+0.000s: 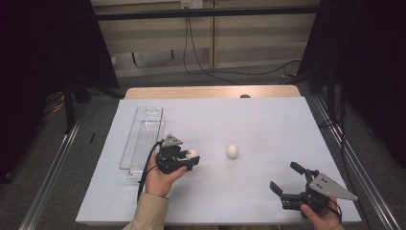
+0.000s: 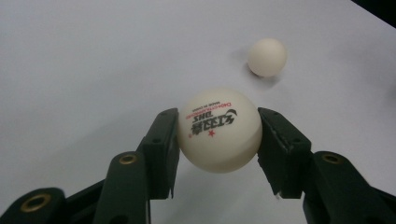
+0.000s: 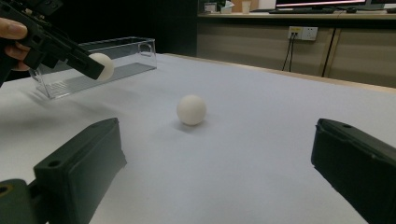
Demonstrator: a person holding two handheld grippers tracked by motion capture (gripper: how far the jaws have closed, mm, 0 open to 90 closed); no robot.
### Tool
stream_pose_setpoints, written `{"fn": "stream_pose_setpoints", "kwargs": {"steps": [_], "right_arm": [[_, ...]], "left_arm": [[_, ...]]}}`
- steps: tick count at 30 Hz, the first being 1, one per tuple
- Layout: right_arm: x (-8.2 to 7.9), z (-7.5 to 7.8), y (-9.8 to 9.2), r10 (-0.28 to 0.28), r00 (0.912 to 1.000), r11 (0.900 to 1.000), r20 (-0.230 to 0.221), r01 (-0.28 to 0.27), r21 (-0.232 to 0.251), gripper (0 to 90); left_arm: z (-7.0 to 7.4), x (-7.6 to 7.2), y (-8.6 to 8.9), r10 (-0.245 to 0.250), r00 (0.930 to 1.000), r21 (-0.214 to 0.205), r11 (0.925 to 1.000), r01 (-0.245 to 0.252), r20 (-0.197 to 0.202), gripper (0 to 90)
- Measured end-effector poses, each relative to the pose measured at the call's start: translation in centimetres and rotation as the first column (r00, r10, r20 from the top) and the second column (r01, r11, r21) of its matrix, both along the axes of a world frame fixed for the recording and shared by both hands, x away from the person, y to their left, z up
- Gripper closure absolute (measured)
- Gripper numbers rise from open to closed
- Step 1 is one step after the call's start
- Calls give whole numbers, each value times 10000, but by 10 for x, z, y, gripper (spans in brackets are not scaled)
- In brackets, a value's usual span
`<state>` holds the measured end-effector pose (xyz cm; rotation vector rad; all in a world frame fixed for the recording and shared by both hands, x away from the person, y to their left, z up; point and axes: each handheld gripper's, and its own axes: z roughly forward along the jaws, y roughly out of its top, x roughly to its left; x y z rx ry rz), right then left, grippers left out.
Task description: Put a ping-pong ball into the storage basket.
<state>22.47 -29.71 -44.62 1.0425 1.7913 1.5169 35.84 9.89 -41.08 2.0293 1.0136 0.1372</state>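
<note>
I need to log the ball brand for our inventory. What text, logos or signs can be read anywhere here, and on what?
"DHS", black, with a red star beside it: on the held ball, seen upside down in the left gripper view.
Red line above it: seems to read "MADE IN CHINA"; the longer red line is too small to read.
Loose ball: no print showing.
Clear tray: none.

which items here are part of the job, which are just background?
In the job: held ball in the left tool; loose ball; clear tray; open right tool.
Background: white table sheet; floor cables; wall socket.
</note>
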Motion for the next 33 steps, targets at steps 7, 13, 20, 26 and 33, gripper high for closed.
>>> {"fn": "stream_pose_setpoints", "kwargs": {"steps": [7,13,20,26,33], "right_arm": [[0,0,0,4,10000,10000,-1,-4,9,15],[0,0,0,-23,10000,10000,-10,23,45,15],[0,0,0,-22,10000,10000,-10,22,60,15],[0,0,0,-28,10000,10000,-13,28,69,15],[0,0,0,-21,10000,10000,-21,21,81,15]], "left_arm": [[2,0,4,100,9999,-57,9999,-100,-2,510],[3,1,8,206,9998,-68,9998,-206,33,510],[4,1,10,255,9997,-13,9997,-255,58,510],[6,1,12,356,9993,-31,9994,-356,89,510],[8,2,16,438,9990,-49,9990,-437,107,510]]}}
